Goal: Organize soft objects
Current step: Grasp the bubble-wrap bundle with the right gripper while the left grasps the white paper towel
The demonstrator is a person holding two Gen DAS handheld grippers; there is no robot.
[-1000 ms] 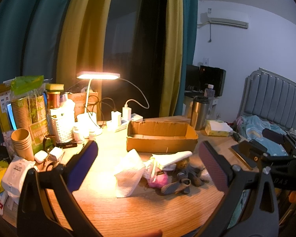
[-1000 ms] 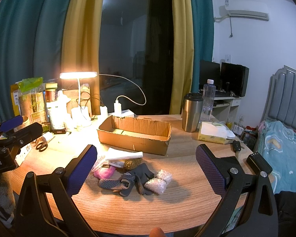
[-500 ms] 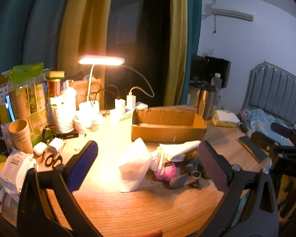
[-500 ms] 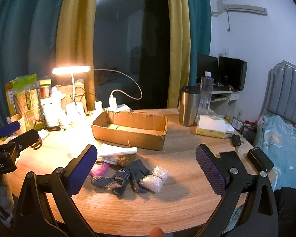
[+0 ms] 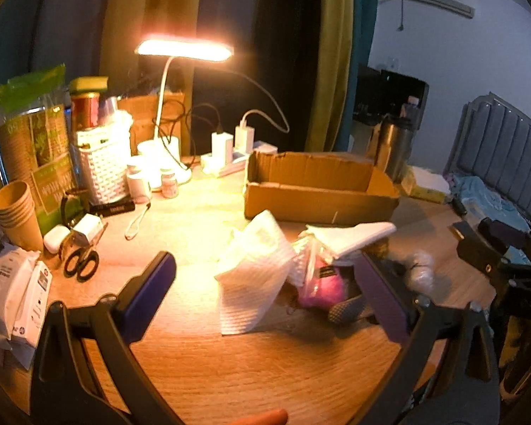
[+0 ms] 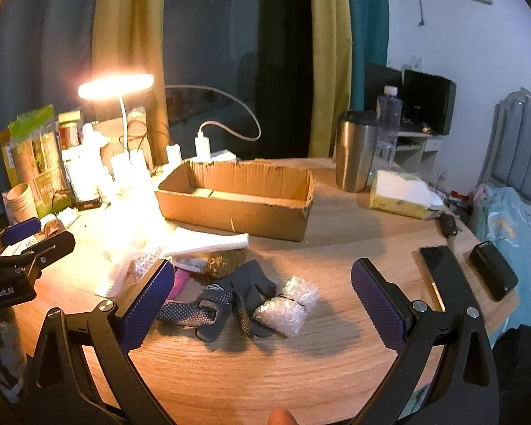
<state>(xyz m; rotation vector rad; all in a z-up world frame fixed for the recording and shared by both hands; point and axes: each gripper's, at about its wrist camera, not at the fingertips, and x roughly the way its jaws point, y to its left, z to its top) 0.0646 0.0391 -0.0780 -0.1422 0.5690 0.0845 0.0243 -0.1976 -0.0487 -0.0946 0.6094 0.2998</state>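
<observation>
Soft items point(image 6: 230, 283) lie tangled before the box point(image 6: 237, 205); both jaws gape empty, so one grab may drag neighbours.

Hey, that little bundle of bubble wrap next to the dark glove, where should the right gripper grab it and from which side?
Grip the bubble wrap bundle across its pinched middle, where a dark band cinches it, coming from above. It lies flat on the table, its right side free, while the glove touches its left. The right gripper is open, probably wide enough to straddle it.
</observation>
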